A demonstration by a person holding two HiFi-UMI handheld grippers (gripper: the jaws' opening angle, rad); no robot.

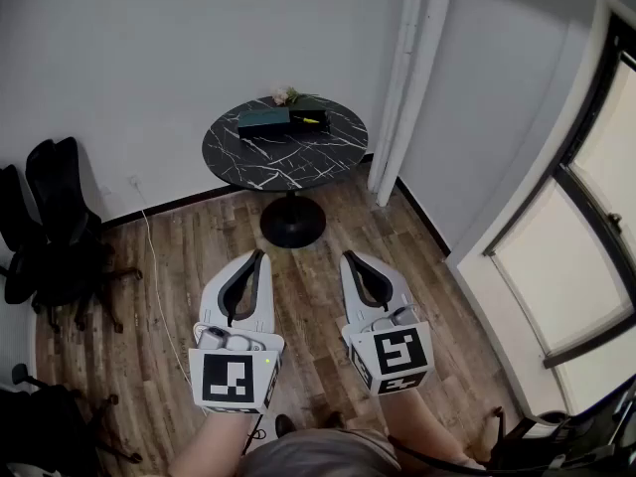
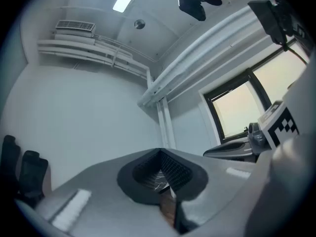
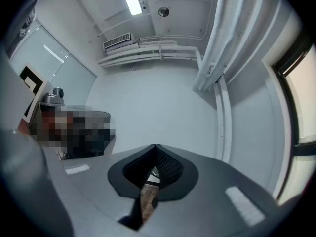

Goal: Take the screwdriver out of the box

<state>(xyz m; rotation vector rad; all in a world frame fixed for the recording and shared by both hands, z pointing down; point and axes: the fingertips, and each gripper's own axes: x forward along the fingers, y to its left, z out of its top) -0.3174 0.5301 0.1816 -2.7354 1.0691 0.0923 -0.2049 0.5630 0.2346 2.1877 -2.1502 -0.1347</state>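
On the round black marble table (image 1: 288, 157) by the far wall lies a dark green box (image 1: 263, 120). Right beside it is a dark piece with yellow on it (image 1: 310, 119); I cannot make out a screwdriver from here. My left gripper (image 1: 260, 253) and right gripper (image 1: 348, 256) are held side by side low over the wooden floor, well short of the table. Both are shut with nothing between the jaws. The left gripper view (image 2: 160, 150) and the right gripper view (image 3: 155, 145) show the ribbed pads meeting tip to tip, aimed up at the wall and ceiling.
A small bunch of flowers (image 1: 288, 95) sits at the table's back edge. Black office chairs (image 1: 50, 227) stand at the left, and a white cable (image 1: 154, 286) runs across the floor. A white curtain (image 1: 407, 78) hangs right of the table, with a glass door (image 1: 581, 227) further right.
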